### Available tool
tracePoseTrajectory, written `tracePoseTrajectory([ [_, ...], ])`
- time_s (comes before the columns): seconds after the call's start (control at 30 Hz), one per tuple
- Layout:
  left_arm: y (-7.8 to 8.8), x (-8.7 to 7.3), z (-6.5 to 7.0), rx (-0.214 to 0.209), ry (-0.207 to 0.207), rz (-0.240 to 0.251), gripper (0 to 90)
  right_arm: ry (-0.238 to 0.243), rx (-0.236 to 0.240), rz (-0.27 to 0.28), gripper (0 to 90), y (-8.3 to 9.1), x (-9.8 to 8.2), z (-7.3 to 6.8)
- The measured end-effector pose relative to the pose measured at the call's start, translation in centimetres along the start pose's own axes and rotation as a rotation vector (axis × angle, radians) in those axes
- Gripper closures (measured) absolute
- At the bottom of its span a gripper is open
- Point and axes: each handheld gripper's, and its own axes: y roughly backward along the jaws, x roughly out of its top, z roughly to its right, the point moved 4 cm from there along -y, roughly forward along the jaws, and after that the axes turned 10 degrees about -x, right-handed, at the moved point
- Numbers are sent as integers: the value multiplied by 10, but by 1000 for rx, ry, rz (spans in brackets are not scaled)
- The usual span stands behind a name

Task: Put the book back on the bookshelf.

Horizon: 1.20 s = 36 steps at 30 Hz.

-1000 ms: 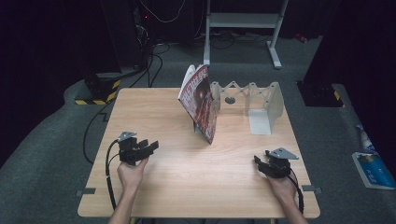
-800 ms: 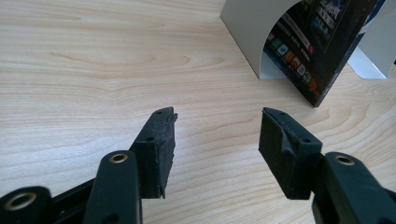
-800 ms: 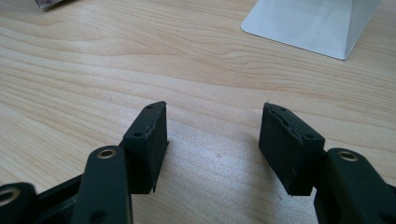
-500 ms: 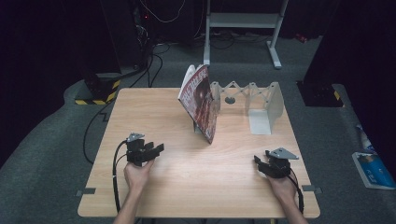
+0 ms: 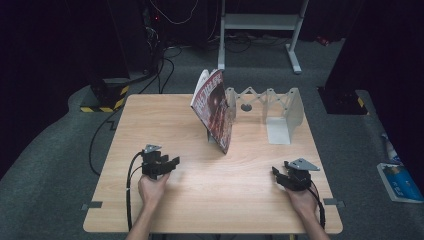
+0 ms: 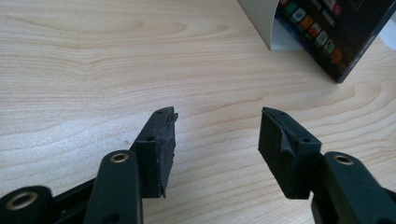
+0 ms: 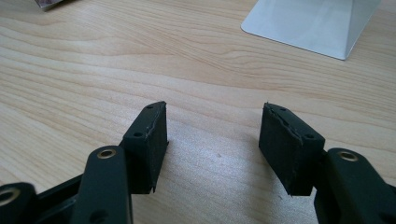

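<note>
A dark-covered magazine [image 5: 214, 109] leans upright against a grey metal rack [image 5: 280, 112] at the far middle of the wooden desk [image 5: 210, 200]. Well short of it, the left gripper [image 5: 167, 165] and right gripper [image 5: 281, 176] rest low over bare wood, fingers [image 6: 159, 140] parted, holding nothing.

From above, my table [image 5: 210, 190] is lit evenly from overhead while the floor and the room behind it sink into near black; that picture is soft and a little grainy, and the shadows under my hands are faint. Looking along my left gripper [image 6: 217, 140], the wood grain is bright and fairly sharp, the near parts of the black jaws go blurry at the bottom edge, and a soft shadow spreads beneath them. My right gripper [image 7: 212, 142] view shows a pale sheen on the metal bookend [image 7: 313, 28].
</note>
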Motion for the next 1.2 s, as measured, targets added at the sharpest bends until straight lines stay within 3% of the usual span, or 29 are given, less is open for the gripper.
tracePoseTrajectory([
  [0.53,-14,-4,1,29,-22,-28,470,0,1,0,419,0,0,0],
  [1.2,-26,-12,-1,68,-33,-26,466,-1,1,-1,419,0,0,0],
])
